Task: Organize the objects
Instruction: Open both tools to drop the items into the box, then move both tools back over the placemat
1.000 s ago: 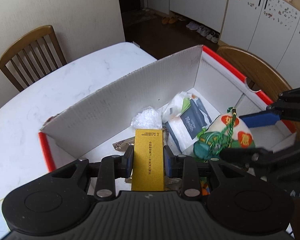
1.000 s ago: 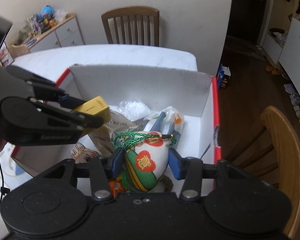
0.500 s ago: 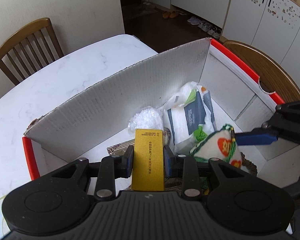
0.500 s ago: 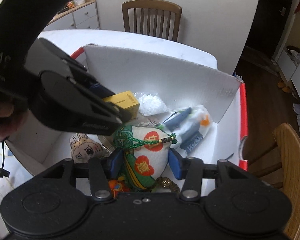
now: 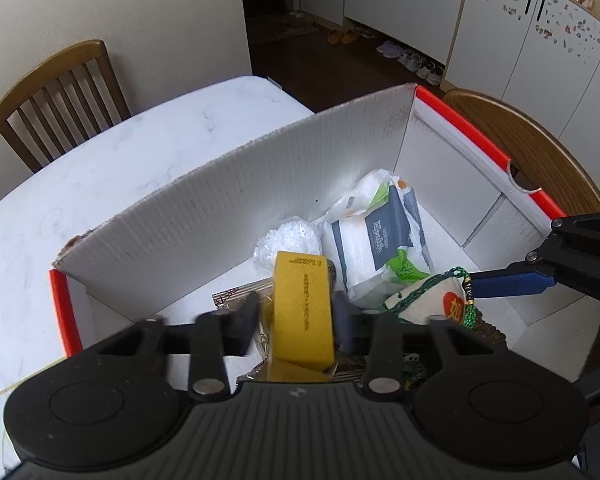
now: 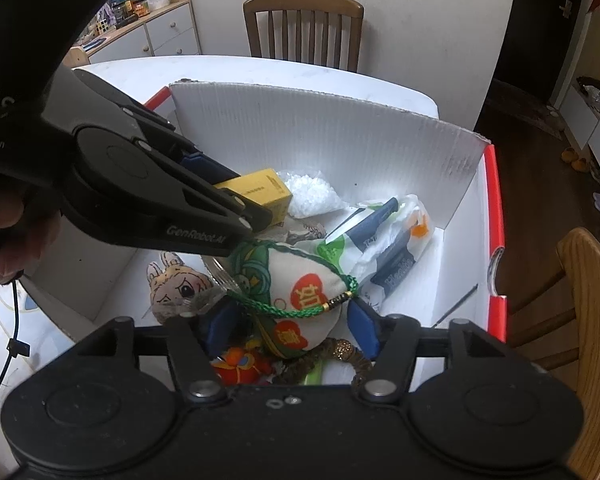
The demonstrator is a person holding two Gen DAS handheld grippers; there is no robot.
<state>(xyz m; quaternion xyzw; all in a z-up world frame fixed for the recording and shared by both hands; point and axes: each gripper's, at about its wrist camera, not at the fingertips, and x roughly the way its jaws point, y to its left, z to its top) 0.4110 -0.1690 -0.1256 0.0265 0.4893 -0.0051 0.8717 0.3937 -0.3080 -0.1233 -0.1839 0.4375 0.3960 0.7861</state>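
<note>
A white cardboard box (image 5: 228, 216) with red rims stands on the white table. My left gripper (image 5: 298, 316) has its jaws spread, blurred, a little apart from the yellow box (image 5: 302, 312) that tilts between them; it also shows in the right wrist view (image 6: 260, 192). My right gripper (image 6: 292, 320) has its jaws parted beside a white pouch (image 6: 300, 296) with red hearts and a green cord, resting on the box's contents. The pouch shows in the left wrist view (image 5: 432, 308).
In the box lie a white and grey plastic bag (image 5: 380, 240), a clear bag of white pellets (image 5: 288, 240), a rabbit toy (image 6: 176, 284) and a red and orange toy (image 6: 240, 364). Wooden chairs (image 5: 56, 96) stand around the table (image 5: 100, 168).
Both grippers have opened and let go: the yellow box has tipped loose between the left fingers, and the pouch has settled lower in the box between the right fingers.
</note>
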